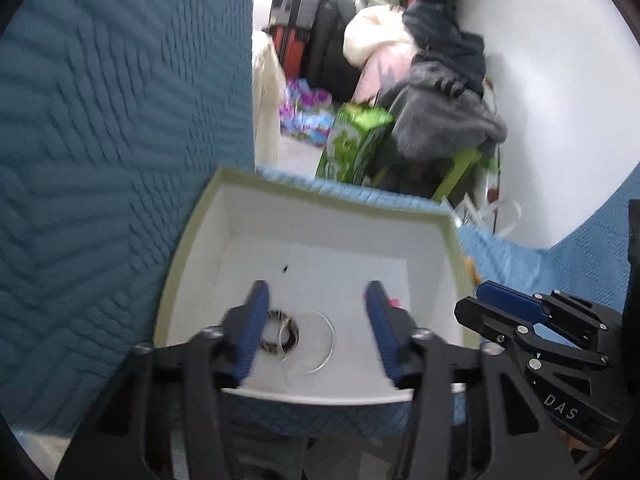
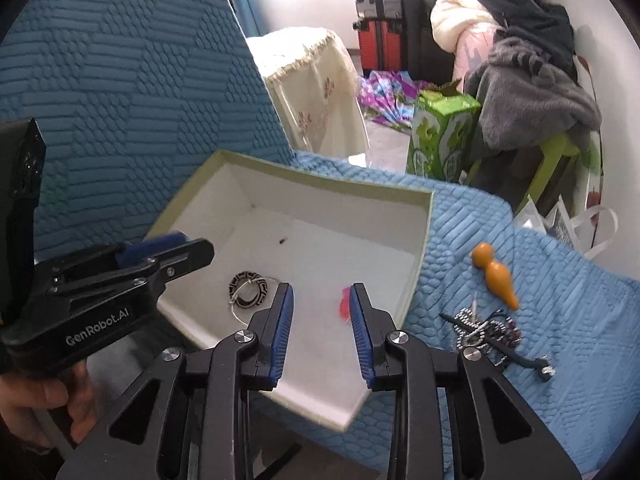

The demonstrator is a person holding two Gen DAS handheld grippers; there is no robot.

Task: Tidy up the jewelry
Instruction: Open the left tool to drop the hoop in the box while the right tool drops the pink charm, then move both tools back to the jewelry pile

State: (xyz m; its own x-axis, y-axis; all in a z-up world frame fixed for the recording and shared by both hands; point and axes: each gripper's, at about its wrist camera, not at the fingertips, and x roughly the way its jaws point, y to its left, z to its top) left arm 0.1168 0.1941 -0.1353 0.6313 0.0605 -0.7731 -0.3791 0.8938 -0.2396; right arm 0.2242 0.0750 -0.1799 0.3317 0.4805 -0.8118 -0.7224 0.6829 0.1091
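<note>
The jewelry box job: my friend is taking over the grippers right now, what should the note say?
Left gripper: open, empty, over the white box.
Right gripper: open, empty, also over the box.
In the box: a black patterned bangle, a thin silver hoop, a small red piece.
Left on the blue cover, right of the box: an orange gourd-shaped piece and a tangled beaded pile.
Next, probably: move those two into the box.

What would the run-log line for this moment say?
left hand-held gripper: open over box | right hand-held gripper: open, empty | in box: patterned bangle | outside: gourd, tangled jewelry
</note>
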